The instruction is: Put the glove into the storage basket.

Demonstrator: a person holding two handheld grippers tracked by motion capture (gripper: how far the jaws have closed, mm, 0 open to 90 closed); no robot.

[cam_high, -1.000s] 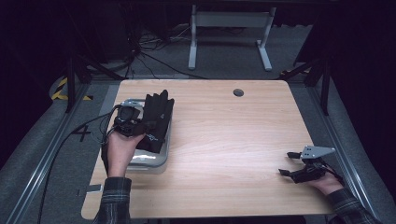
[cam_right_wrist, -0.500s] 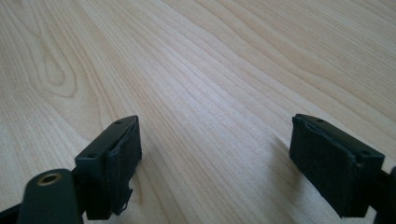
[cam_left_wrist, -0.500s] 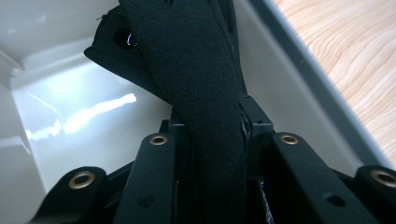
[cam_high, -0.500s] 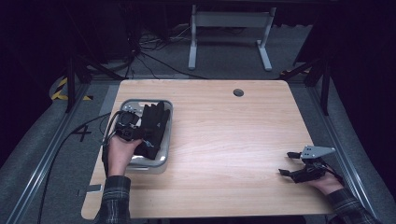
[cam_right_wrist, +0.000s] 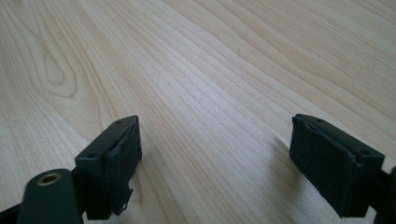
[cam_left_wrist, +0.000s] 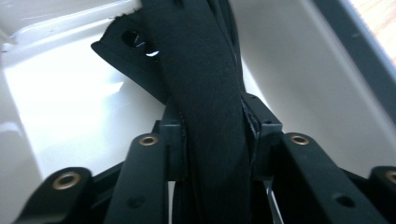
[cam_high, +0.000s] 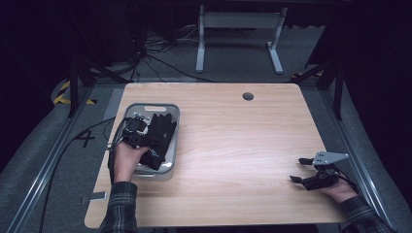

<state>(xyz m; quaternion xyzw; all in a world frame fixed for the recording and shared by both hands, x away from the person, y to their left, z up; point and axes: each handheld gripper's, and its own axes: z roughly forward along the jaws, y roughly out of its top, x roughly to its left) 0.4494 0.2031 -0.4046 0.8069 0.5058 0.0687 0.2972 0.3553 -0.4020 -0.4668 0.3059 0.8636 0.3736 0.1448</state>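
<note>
A black glove (cam_high: 163,133) lies draped in a grey tray (cam_high: 154,106) at the table's left side. My left gripper (cam_high: 151,145) reaches down into the tray, its jaws on either side of the glove (cam_left_wrist: 201,70). The left gripper's (cam_left_wrist: 217,135) jaws have just been opening, and its pads still touch the fabric over the pale tray floor (cam_left_wrist: 70,102). My right gripper (cam_high: 297,170) rests open near the table's front right corner. Bare wood shows between the right gripper's (cam_right_wrist: 215,154) jaws.
The wooden table (cam_high: 233,131) has a round cable hole (cam_high: 248,96) near its far edge. Beyond it stands a metal table frame (cam_high: 238,22), with cables on the floor (cam_high: 145,53). A cable trails off the table's left edge (cam_high: 94,133).
My left hand has come down and lowered the glove from above the tray into it. The glove now lies flatter. The right gripper has stayed put.
</note>
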